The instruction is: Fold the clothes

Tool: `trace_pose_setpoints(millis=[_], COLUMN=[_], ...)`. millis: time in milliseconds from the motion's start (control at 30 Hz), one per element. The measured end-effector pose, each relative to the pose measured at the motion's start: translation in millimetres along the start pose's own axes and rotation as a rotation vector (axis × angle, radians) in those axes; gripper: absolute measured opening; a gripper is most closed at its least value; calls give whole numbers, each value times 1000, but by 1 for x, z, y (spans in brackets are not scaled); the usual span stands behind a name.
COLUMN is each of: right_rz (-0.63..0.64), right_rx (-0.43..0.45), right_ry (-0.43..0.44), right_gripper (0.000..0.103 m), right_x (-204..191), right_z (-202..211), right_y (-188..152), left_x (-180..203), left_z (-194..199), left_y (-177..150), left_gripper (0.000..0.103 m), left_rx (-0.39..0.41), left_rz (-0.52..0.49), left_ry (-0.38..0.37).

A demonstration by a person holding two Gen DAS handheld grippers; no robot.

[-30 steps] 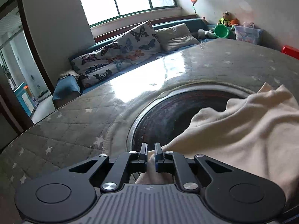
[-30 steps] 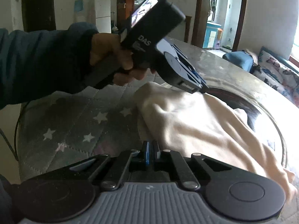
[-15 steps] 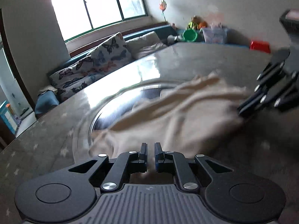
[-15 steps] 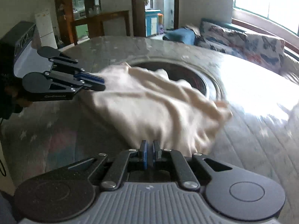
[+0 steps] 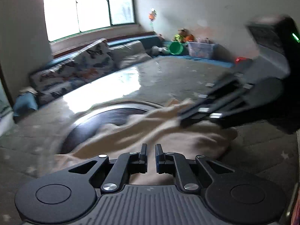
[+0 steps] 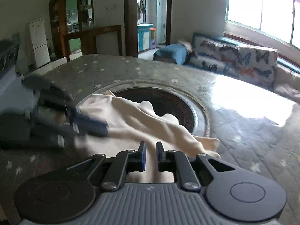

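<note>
Where it lay bunched on the star-patterned tabletop (image 6: 243,135), the cream garment (image 6: 142,120) was seen creased into ridges, its far edge draped over the dark round inset (image 6: 168,101). The left gripper (image 5: 149,152) was held almost closed, cloth pinched between its pads. The right gripper (image 6: 150,153) had just been opening, a narrow gap shown, cloth lying between its jaws, with contact not discernible

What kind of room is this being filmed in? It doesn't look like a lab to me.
Most likely a family living room. A cushioned bench runs under the window, toys and a green bucket sit in the corner, and a white fridge stands beyond the large round table.
</note>
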State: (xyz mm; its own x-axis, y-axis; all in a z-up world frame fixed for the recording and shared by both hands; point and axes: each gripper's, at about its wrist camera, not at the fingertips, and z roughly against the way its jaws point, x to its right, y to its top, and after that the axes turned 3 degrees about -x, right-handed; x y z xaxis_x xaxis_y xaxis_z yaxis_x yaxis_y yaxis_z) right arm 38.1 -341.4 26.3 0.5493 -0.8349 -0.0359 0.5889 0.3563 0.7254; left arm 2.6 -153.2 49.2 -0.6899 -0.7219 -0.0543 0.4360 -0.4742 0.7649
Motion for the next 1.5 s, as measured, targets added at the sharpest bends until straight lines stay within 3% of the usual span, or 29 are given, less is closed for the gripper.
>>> trace_pose_setpoints(millis=[100, 300, 400, 567, 600, 700, 867, 1133, 1367, 1500], right_rz=[17, 8, -29, -1, 4, 20, 46, 31, -47, -87], right_rx=[-16, -63, -55, -14, -14, -17, -14, -2, -14, 16], right_ry=[-8, -87, -78, -42, -30, 2, 37, -26, -48, -49], right_gripper=[14, 13, 13, 17, 21, 25, 28, 29, 30, 46], right_x=[5, 24, 32, 20, 16, 4, -12, -15, -2, 7], right_z=[-20, -64, -66, -53, -52, -51, -36, 2, 21, 39], right_y=[9, 20, 26, 32, 32, 31, 18, -22, -46, -45], left_x=[11, 17, 16, 4, -1, -11, -7, -13, -10, -19], left_z=[-6, -1, 0, 17, 17, 12, 21, 37, 38, 52], left_y=[-6, -15, -15, -16, -16, -21, -30, -29, -38, -32], left_gripper=[8, 8, 8, 15, 18, 19, 19, 21, 24, 25], left_rx=[-22, -8, -7, 37, 39, -8, -14, 27, -5, 31], left_rz=[-26, -57, -49, 2, 18, 67, 63, 94, 68, 94], left_ry=[-43, -43, -49, -12, 5, 50, 27, 58, 58, 107])
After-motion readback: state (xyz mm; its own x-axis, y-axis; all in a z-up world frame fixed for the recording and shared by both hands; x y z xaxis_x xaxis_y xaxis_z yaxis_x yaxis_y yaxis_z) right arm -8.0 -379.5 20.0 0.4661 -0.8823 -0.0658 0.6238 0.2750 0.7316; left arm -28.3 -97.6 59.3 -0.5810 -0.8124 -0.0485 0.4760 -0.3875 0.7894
